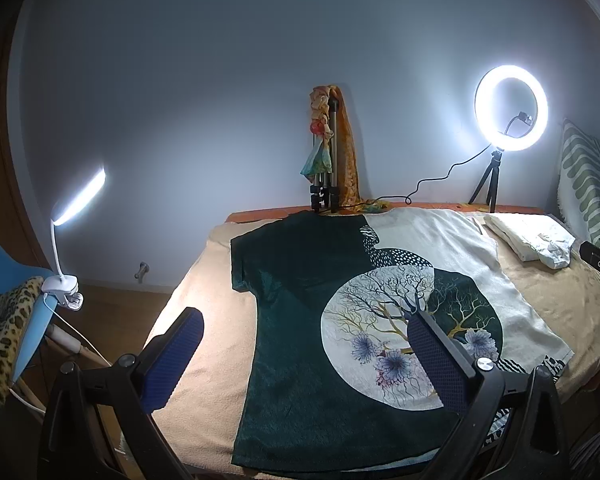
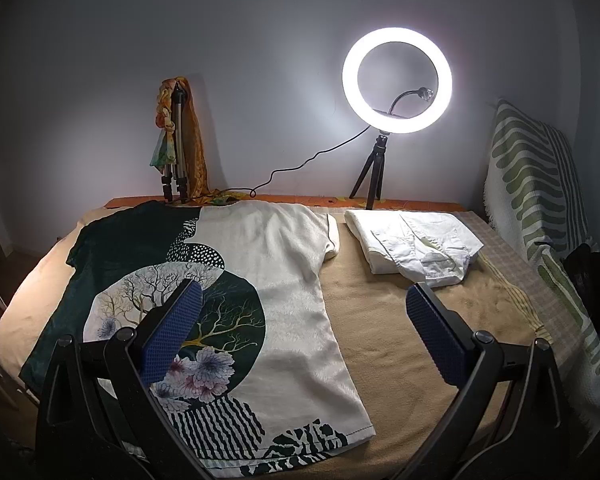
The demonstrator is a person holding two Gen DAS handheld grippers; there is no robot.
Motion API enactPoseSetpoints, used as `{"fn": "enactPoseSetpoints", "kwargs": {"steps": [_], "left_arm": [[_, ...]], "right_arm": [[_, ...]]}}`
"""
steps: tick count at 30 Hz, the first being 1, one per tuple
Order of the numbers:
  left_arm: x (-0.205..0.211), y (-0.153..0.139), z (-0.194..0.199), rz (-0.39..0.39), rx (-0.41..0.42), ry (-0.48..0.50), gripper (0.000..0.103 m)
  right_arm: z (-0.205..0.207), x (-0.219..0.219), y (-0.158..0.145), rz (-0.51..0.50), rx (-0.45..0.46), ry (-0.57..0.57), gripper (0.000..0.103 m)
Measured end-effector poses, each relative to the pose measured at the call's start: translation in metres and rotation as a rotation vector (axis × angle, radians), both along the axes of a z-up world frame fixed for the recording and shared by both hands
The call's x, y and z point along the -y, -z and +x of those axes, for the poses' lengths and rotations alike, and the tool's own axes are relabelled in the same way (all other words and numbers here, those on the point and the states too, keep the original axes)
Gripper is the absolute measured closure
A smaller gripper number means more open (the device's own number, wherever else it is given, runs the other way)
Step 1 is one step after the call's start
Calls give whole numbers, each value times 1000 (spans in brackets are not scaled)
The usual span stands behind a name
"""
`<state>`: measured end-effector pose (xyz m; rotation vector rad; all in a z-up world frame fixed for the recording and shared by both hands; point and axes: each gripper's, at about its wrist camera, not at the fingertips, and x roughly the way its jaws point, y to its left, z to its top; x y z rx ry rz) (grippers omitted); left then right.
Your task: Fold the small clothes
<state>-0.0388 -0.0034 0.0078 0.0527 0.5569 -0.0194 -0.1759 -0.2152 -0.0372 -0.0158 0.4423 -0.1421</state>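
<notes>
A small T-shirt (image 1: 300, 312) (image 2: 284, 280), half dark green and half cream with a round tree-and-flower print, lies spread flat on the beige blanket (image 1: 204, 300) (image 2: 380, 320), neck toward the wall. My left gripper (image 1: 306, 322) hovers open above the shirt's green left side, with nothing between its blue pads (image 1: 172, 360). My right gripper (image 2: 304, 300) hangs open over the shirt's cream right side and hem, also empty. A folded white garment (image 2: 412, 244) (image 1: 532, 240) rests at the back right of the blanket.
A lit ring light on a small tripod (image 2: 396, 80) (image 1: 510, 108) and a folded tripod draped with a colourful scarf (image 2: 178, 140) (image 1: 332, 148) stand against the wall. A clip lamp (image 1: 76, 200) shines at left. A green-patterned cushion (image 2: 540, 200) leans at right.
</notes>
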Motion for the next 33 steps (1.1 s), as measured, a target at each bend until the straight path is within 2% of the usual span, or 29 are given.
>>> {"fn": "enactPoseSetpoints", "kwargs": {"steps": [21,27,33], "left_arm": [[-3,6,7,5,-17,-16,0],[-15,9,12,-10,-40,-40,0],[-35,15,14,-50,-51,-44,5]], "right_arm": [[13,-5,6,6,-17,-18,0],[30,-15,6,26,-41,-75,0],[55,-40,-7,28,-65,-210,0]]}}
